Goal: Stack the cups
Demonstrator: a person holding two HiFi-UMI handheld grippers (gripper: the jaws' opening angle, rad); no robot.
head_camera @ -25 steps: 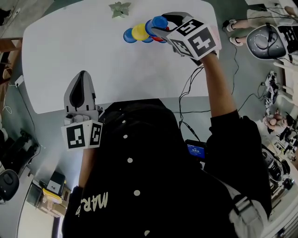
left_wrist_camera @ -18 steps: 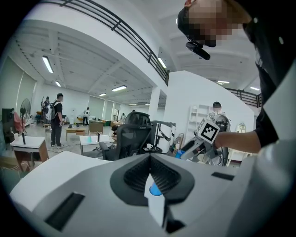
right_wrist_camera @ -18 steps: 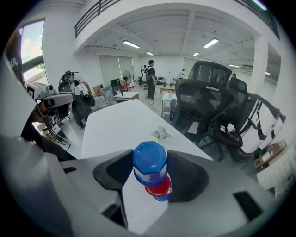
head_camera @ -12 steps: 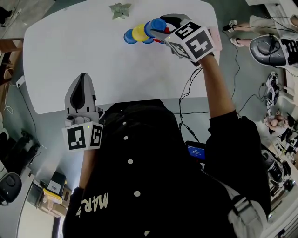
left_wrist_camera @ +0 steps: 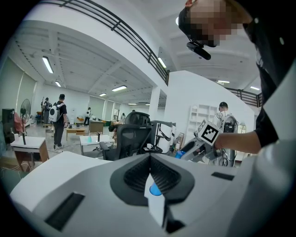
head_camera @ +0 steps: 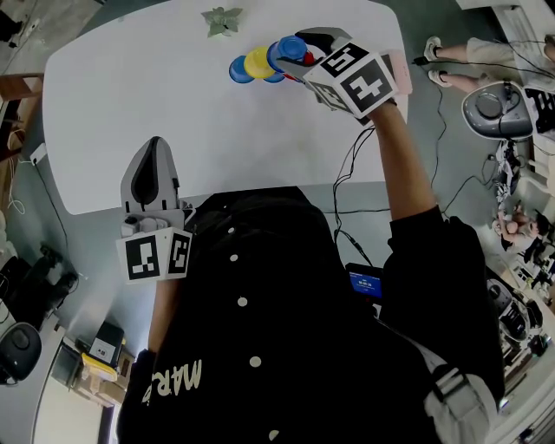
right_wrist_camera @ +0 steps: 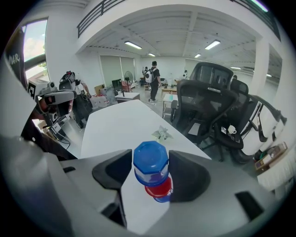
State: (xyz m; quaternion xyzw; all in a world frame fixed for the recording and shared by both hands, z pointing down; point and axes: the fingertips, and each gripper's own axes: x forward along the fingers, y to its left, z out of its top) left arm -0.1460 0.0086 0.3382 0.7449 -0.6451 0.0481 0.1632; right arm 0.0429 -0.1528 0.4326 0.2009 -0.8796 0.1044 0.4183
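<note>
Several small cups cluster at the table's far side: a blue cup [head_camera: 241, 69], a yellow cup [head_camera: 259, 61], a red cup [head_camera: 307, 59] and another blue one [head_camera: 276, 75]. My right gripper [head_camera: 297, 50] has an upside-down blue cup [right_wrist_camera: 151, 163] between its pads, which lie against its sides. It hangs right over the red cup [right_wrist_camera: 160, 186], which sits on a blue one. The jaws have just been opening a little, with the cup still between them. My left gripper [head_camera: 154, 146] is shut and empty at the table's near edge, far from the cups; its jaws meet in the left gripper view [left_wrist_camera: 151, 194].
A green star-shaped ornament [head_camera: 223, 17] lies beyond the cups on the white table [head_camera: 130, 95]. Black office chairs [right_wrist_camera: 208, 111] stand past the table's far edge. Cables [head_camera: 351, 165] hang off the right edge. The person's dark torso hides the near floor.
</note>
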